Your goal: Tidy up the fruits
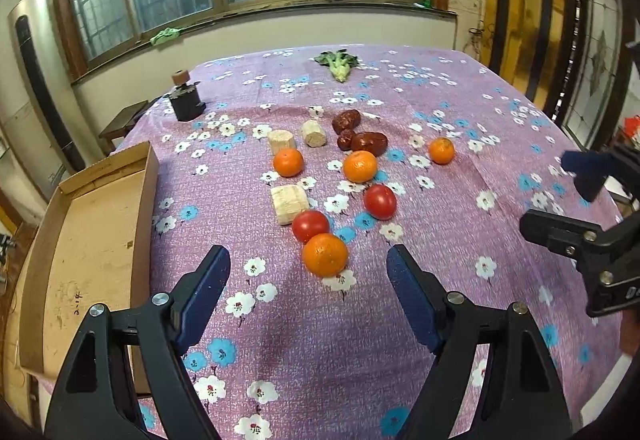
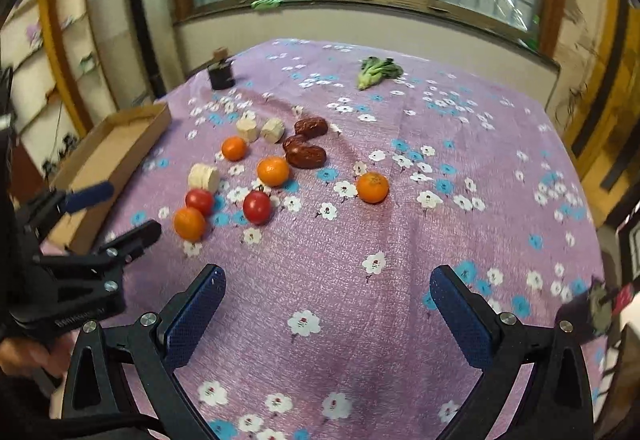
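A: Writing: a handwritten mark on the floor of the cardboard tray (image 1: 96,240), seemingly "2-14"; white lettering on each gripper body, too blurred to read.

B: Items on the surface (image 1: 460,167), placed against the tray?

A: Tray at the left edge. Right of it, a cluster: four oranges, nearest orange (image 1: 325,255) touching a tomato (image 1: 310,226); second tomato (image 1: 380,201) just right; two more oranges (image 1: 288,162) (image 1: 359,166) behind; fourth orange (image 1: 441,150) farthest from the tray. Three pale cut cylinders, one (image 1: 289,203) beside the first tomato. Dark red dates (image 1: 369,143) at the cluster's back.

B: Other things?

A: Leafy green (image 1: 337,64) far beyond the cluster; dark pot (image 1: 186,101) behind the tray's far end.

B: Jaws?

A: Left gripper (image 1: 308,264): spread wide, holding nothing, above the cloth, nearest orange just ahead between the tips. Right gripper (image 2: 326,282): spread wide, holding nothing, well right of the tray, over bare cloth.
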A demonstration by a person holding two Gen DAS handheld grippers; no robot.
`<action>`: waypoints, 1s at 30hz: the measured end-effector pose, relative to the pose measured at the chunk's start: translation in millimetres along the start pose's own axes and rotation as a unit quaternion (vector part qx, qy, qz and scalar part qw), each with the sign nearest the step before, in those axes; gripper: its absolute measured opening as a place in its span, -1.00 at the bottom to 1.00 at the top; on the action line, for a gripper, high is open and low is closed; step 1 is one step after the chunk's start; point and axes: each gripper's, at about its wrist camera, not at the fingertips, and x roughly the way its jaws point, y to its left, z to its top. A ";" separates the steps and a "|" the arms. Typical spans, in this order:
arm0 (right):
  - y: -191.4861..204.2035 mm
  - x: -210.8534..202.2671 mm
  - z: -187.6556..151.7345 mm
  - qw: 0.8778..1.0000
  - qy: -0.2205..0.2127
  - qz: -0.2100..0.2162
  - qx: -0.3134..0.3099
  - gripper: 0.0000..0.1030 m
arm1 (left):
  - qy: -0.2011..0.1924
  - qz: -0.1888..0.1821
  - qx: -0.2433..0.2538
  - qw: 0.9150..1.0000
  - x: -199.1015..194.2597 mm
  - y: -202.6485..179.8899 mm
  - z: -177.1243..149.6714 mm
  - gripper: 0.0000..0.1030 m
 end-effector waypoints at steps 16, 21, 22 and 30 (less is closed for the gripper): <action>13.6 -4.3 5.1 0.998 -0.009 -0.002 -0.070 1.00 | 0.013 -0.012 0.005 1.000 -2.3 3.8 -10.7 0.57; 15.5 -3.0 4.6 0.997 -0.007 -0.001 -0.075 1.00 | 0.017 -0.014 0.006 1.000 -0.6 3.9 -11.3 0.57; 15.8 -2.9 4.6 0.997 -0.007 0.000 -0.075 1.00 | 0.017 -0.013 0.006 1.000 -0.2 4.0 -11.4 0.57; 15.6 -2.1 5.4 0.997 -0.005 -0.001 -0.073 1.00 | 0.022 -0.014 0.008 1.000 2.4 5.0 -12.3 0.57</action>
